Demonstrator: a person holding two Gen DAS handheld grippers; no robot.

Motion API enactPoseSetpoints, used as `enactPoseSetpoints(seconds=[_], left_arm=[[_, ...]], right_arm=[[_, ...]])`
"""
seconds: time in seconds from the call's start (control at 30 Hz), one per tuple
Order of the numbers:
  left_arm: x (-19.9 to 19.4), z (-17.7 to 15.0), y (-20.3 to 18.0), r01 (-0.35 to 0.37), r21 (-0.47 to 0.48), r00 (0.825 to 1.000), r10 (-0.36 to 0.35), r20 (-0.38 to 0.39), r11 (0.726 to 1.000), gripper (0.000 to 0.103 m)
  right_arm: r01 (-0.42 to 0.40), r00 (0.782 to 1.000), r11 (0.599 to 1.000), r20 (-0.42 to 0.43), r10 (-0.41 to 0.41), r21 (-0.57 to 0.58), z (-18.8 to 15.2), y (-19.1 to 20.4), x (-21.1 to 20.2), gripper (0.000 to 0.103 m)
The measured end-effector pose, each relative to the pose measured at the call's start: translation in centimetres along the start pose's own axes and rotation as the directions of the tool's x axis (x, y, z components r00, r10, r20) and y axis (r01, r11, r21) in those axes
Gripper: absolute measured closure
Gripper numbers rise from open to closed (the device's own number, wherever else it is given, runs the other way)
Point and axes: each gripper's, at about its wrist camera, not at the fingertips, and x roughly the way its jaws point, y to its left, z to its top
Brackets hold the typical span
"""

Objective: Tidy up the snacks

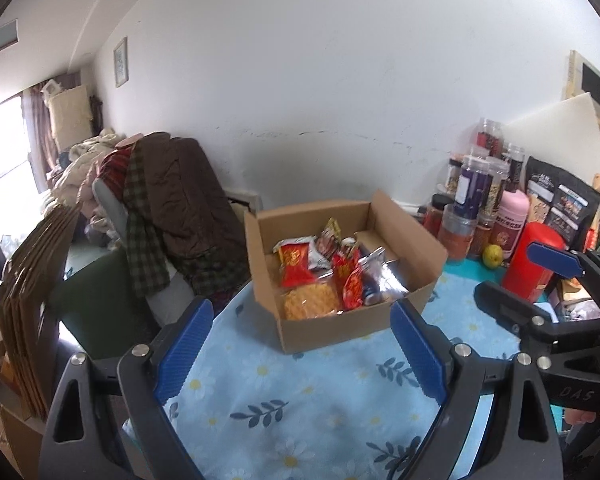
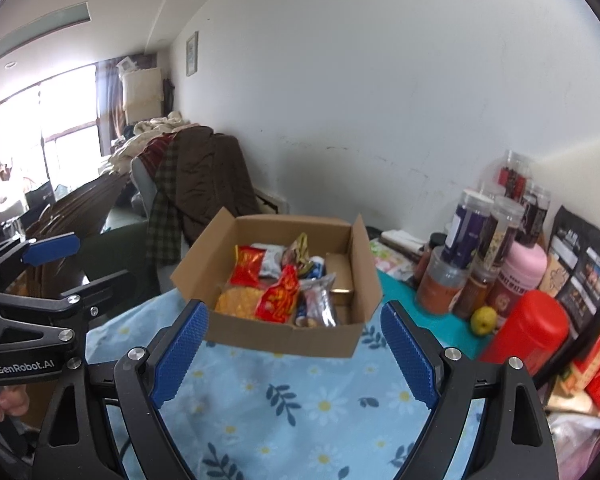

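Cardboard, plain brown, makes the open box (image 1: 342,326) that sits on the table ahead of both grippers, its flaps folded outward and snack packets (image 1: 328,272) heaped inside: red foil bags, a silver one, and a clear bag of yellow crackers nearest the front wall. The left gripper (image 1: 302,354) has its blue-padded fingers (image 1: 184,346) spread wide with nothing between them; in the left wrist view the box lies just beyond the tips, between them and a little toward the right finger, not touched. The right gripper (image 2: 294,354) is likewise wide apart and empty, and in its own view the box front wall (image 2: 284,336) spans the gap just past the pads, apart from both. The box is turned at an angle, one front corner pointing toward the left gripper, its long axis running from near left to far right. Under it lies a light blue tablecloth (image 1: 320,396) printed with daisies and dark leaves. To the right stand spice jars (image 2: 466,236), a pink bottle (image 2: 518,276), a red canister (image 2: 530,328), a small yellow fruit (image 2: 483,319) and a black pouch (image 2: 584,268). Behind, a white wall, a chair draped with brown clothing (image 1: 180,208), and a bright window at far left.
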Motion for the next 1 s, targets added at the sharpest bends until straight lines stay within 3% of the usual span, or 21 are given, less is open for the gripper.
enactPoseSetpoints(seconds=[0.47, 1.0], left_arm=[[0.4, -0.7, 0.1, -0.035, -0.052, 0.999, 0.035, -0.018, 0.998, 0.012], [0.3, -0.7, -0.1, -0.028, -0.056, 0.999, 0.026, -0.024, 0.998, 0.012]], right_arm=[[-0.066, 0.998, 0.998, -0.012, 0.066, 0.021, -0.8, -1.0, 0.1, 0.014], [-0.053, 0.999, 0.998, 0.003, 0.053, 0.013, -0.7, -1.3, -0.8, 0.014]])
